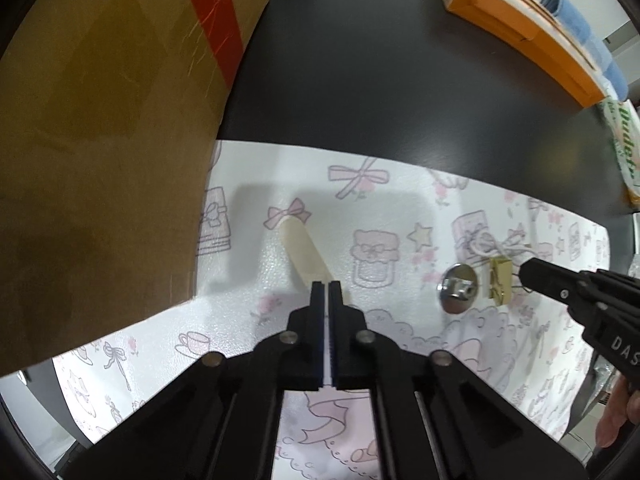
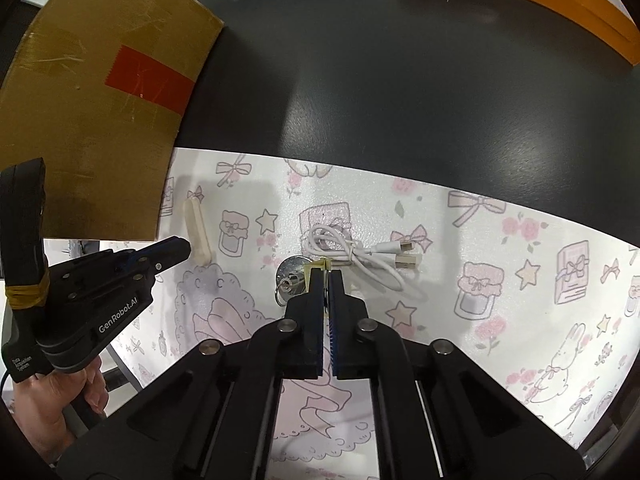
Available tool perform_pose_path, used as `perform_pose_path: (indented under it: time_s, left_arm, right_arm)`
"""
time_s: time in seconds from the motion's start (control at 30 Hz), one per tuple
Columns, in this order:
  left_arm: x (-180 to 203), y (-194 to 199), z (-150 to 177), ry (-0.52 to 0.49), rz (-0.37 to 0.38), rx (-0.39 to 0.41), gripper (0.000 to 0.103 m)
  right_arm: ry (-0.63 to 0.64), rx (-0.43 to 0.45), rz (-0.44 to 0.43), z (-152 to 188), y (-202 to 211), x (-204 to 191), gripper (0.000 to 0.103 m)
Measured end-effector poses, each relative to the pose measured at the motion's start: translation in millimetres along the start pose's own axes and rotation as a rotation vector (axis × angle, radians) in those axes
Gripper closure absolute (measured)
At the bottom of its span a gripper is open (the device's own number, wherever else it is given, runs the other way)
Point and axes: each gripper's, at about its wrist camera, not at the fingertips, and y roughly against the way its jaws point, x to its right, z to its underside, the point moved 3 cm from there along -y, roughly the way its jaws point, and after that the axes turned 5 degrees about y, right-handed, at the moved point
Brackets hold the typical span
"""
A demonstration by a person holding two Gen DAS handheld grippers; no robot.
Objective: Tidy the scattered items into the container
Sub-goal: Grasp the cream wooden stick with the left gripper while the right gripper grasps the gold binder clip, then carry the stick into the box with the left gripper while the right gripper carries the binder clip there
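Observation:
A cream flat stick (image 1: 302,252) lies on the patterned mat (image 1: 400,208) beside the cardboard box (image 1: 100,140); it also shows in the right wrist view (image 2: 197,229). My left gripper (image 1: 326,286) is shut on the stick's near end. My right gripper (image 2: 327,274) is shut on a yellowish binder clip (image 2: 317,266), seen in the left wrist view (image 1: 499,282). A round metal lock part with a key ring (image 2: 290,276) lies just left of it. A coiled white USB cable (image 2: 352,250) lies just beyond.
The cardboard box (image 2: 92,120) with red tape stands at the left on the dark table (image 2: 400,80). An orange box (image 1: 516,28), a blue cloth (image 1: 580,28) and a green-lettered packet (image 1: 624,140) sit at the far right.

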Motion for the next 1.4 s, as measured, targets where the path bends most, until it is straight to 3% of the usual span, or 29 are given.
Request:
perform_pose_path:
  time_s: [0.27, 0.53, 0.57, 0.63, 0.73, 0.77, 0.9, 0.93, 0.97, 1.0, 1.1, 1.4]
  left_arm:
    - [0, 27, 11, 0.010, 0.051, 0.030, 0.103]
    - [-8, 43, 7, 0.040, 0.048, 0.056, 0.101]
    - [-2, 33, 5, 0.045, 0.032, 0.031, 0.099]
    - [1, 15, -2, 0.067, -0.004, -0.004, 0.079]
    - [-4, -1, -8, 0.106, 0.000, -0.036, 0.056]
    - [-6, -4, -10, 0.118, 0.010, -0.034, 0.055]
    - [-11, -13, -16, 0.136, 0.006, -0.033, 0.058]
    - [-11, -16, -17, 0.139, 0.020, -0.038, 0.069]
    - [-11, -18, -18, 0.142, 0.035, -0.044, 0.073]
    - [-9, -19, -19, 0.133, 0.034, -0.045, 0.086]
    - [-1, -17, -20, 0.081, 0.027, -0.037, 0.094]
    - [18, 11, -16, -0.005, 0.050, 0.001, 0.094]
  right_arm:
    - [-0.005, 0.043, 0.003, 7, 24, 0, 0.101]
    - [-0.040, 0.071, -0.025, 18, 34, 5, 0.101]
    - [-0.042, 0.071, -0.027, 19, 34, 5, 0.101]
    - [-0.048, 0.070, -0.027, 21, 36, 7, 0.101]
    - [-0.054, 0.070, -0.030, 22, 37, 7, 0.101]
    - [-0.054, 0.069, -0.030, 22, 38, 7, 0.101]
    - [-0.050, 0.061, -0.029, 21, 37, 7, 0.101]
    - [-0.049, 0.058, -0.030, 21, 36, 7, 0.101]
    - [-0.047, 0.054, -0.030, 20, 36, 6, 0.101]
    - [-0.044, 0.051, -0.030, 20, 35, 6, 0.101]
    - [-0.038, 0.049, -0.028, 19, 34, 5, 0.101]
    - [-0.029, 0.069, -0.018, 14, 44, 1, 0.101]
